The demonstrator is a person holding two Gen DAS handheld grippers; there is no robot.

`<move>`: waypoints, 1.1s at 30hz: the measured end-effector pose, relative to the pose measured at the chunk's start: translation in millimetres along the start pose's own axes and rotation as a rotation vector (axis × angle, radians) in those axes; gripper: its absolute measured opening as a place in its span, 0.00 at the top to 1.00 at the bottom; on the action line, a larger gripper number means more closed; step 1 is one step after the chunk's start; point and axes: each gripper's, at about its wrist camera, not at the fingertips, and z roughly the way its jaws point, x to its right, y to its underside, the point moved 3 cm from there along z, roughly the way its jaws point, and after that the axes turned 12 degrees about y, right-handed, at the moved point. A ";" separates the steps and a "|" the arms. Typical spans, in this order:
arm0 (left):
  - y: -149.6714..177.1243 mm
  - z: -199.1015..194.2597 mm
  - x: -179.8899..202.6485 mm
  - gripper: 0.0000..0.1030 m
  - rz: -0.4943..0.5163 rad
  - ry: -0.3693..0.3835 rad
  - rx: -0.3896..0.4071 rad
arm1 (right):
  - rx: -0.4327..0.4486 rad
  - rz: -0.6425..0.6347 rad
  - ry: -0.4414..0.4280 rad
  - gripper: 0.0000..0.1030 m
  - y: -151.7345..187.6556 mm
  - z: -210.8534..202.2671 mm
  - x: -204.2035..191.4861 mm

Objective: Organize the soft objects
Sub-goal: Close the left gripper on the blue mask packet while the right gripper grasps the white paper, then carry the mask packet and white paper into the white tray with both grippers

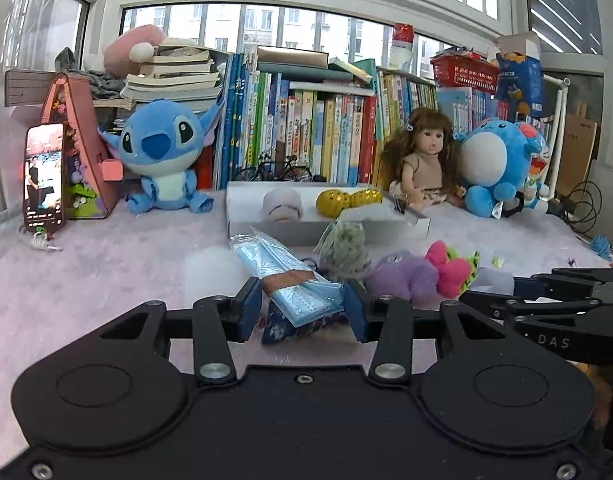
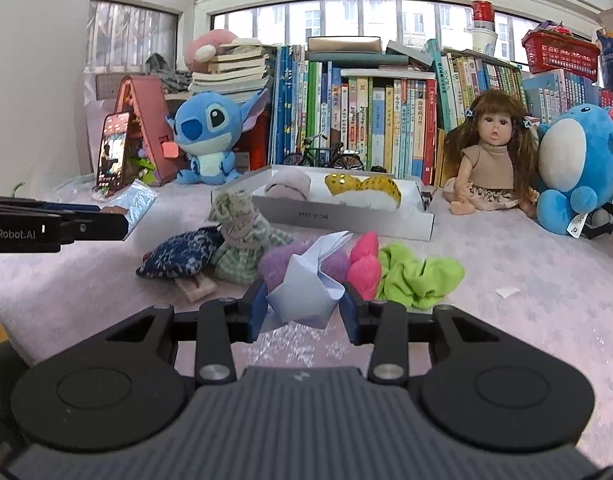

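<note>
My left gripper (image 1: 303, 305) is shut on a clear pack of blue face masks (image 1: 284, 270), held above the pink cloth. My right gripper (image 2: 302, 305) is shut on a pale blue folded paper shape (image 2: 306, 290). In the right wrist view a small pile lies beyond it: a dark blue patterned pouch (image 2: 178, 256), a green checked cloth doll (image 2: 240, 240), a purple fuzzy toy (image 2: 280, 262), a pink plush piece (image 2: 364, 264) and a lime green cloth (image 2: 420, 276). A white box (image 2: 346, 218) behind them holds a pale purple plush (image 2: 288, 186) and a yellow spotted plush (image 2: 366, 190).
A Stitch plush (image 1: 162, 156), a doll (image 1: 422, 160) and a blue round plush (image 1: 494, 164) sit against a row of books (image 1: 314, 132). A phone (image 1: 43, 176) leans on a pink toy house (image 1: 78, 148) at the left. Cables (image 1: 582, 208) lie at the far right.
</note>
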 end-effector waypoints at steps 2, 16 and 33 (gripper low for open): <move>-4.3 3.5 0.9 0.59 -0.004 0.006 0.004 | 0.002 0.015 0.002 0.57 -3.8 2.4 1.8; -30.7 36.6 3.8 0.59 -0.024 0.011 0.015 | 0.012 0.076 0.023 0.57 -24.7 18.8 12.0; -55.6 73.9 -3.1 0.59 -0.066 0.031 0.016 | 0.030 0.122 0.027 0.57 -50.0 41.5 26.9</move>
